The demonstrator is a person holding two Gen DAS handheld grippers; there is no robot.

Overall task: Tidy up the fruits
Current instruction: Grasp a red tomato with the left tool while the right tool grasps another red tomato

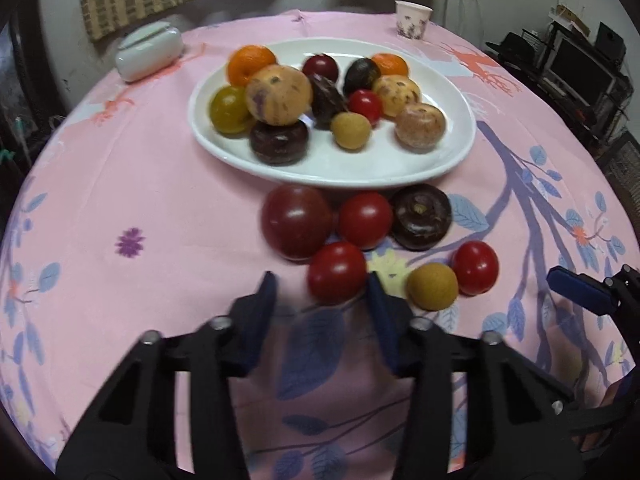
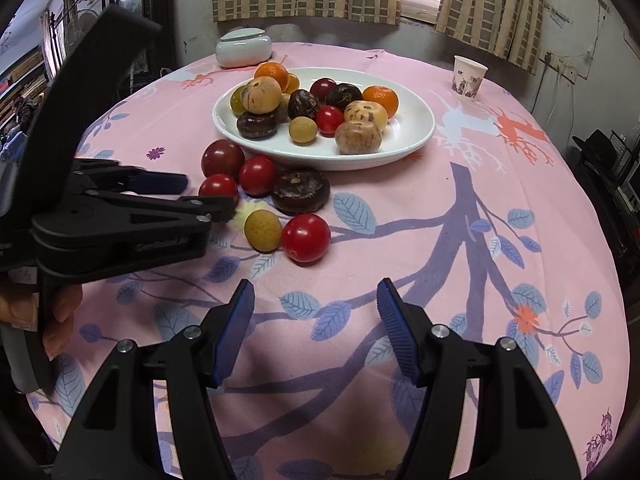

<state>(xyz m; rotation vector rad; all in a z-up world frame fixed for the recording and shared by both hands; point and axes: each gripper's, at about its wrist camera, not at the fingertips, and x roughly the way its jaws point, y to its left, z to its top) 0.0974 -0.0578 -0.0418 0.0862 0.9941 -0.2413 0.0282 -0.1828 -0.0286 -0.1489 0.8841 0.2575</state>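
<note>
A white plate (image 1: 332,168) (image 2: 416,132) holds several fruits: oranges, tomatoes, tan and dark brown ones. In front of it on the pink cloth lie a big dark red tomato (image 1: 296,220), a red tomato (image 1: 365,220), a dark brown fruit (image 1: 420,220), a tan longan (image 1: 432,286) and another red tomato (image 1: 475,267). My left gripper (image 1: 322,292) (image 2: 208,192) stands open around the nearest red tomato (image 1: 338,274) (image 2: 218,186); the right pad is at its side, the left pad stays apart. My right gripper (image 2: 316,288) is open and empty, nearer the table's front.
A paper cup (image 1: 413,20) (image 2: 468,78) stands at the far right of the round table. A white lidded jar (image 1: 148,54) (image 2: 243,48) sits at the far left. A hand (image 2: 60,312) holds the left gripper's handle. Shelves and furniture stand beyond the table's right edge.
</note>
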